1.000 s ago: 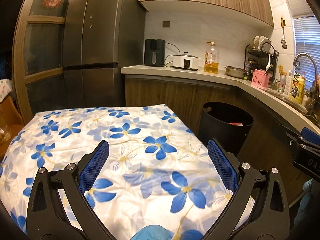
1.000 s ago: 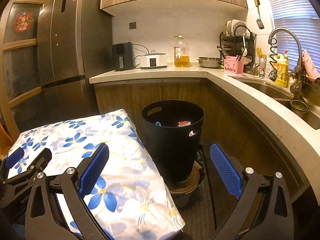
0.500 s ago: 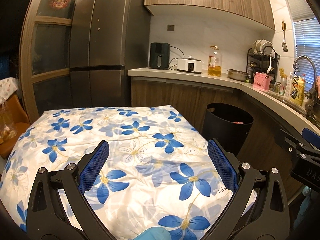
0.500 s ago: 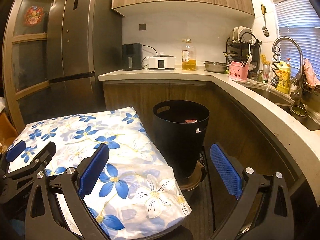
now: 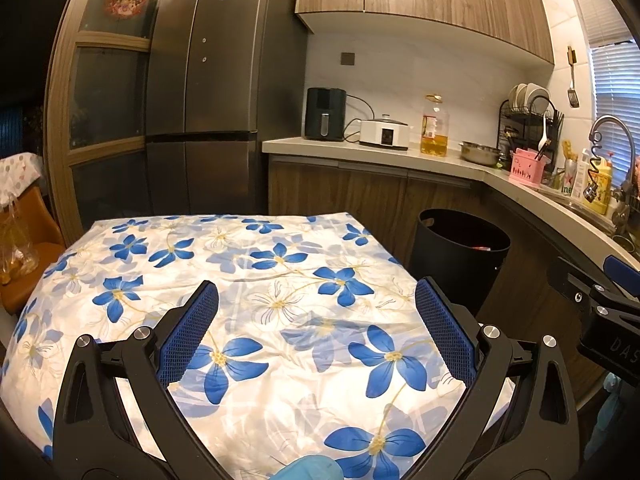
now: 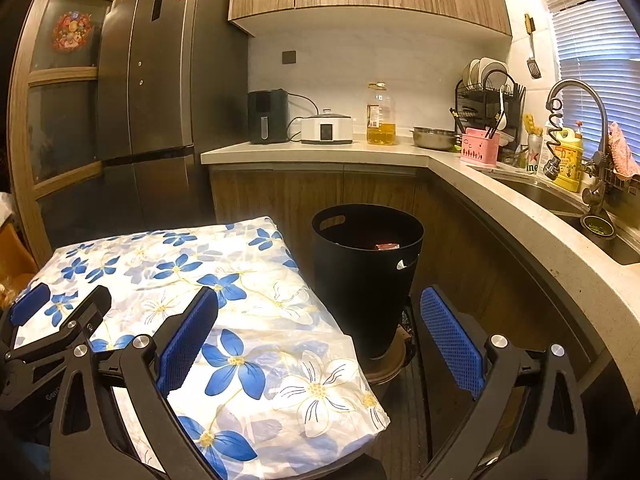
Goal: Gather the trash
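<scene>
1. Since a second ago both views are drawn back and raised; more flowered cloth [image 5: 280, 280] is exposed, bare of trash.
2. Left gripper [image 5: 316, 328]: jaws spread, nothing held.
3. Right gripper [image 6: 320, 332]: jaws spread, nothing held.
4. One black bin [image 6: 366, 280] is seen beside the cloth; one red scrap [image 6: 387, 245] lies inside.

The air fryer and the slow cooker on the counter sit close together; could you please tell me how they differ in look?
The air fryer is black, tall and upright; the slow cooker is white, low and wide. The air fryer has a vertical handle on its front, while the slow cooker has a small dark panel on its front and a lid with a knob. The air fryer stands nearer the fridge. Both rest on the counter against the wall.
</scene>
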`<action>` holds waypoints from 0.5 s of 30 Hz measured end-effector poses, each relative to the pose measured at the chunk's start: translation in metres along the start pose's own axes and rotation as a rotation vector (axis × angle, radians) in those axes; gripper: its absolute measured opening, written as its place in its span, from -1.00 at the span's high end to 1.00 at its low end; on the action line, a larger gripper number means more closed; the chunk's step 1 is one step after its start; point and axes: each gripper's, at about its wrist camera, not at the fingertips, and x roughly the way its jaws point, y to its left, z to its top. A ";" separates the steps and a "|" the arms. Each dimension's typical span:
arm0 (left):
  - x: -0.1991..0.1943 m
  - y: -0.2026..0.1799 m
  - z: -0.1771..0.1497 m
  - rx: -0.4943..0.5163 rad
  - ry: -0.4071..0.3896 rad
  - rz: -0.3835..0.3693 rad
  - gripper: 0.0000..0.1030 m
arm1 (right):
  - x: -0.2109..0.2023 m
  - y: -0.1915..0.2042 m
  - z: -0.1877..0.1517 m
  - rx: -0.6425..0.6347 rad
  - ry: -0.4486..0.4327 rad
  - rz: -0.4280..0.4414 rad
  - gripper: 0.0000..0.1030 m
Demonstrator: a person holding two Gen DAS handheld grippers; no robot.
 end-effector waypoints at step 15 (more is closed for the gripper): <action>-0.003 -0.003 0.002 -0.001 -0.006 0.001 -0.88 | -0.003 0.001 0.003 -0.002 -0.010 0.000 -0.89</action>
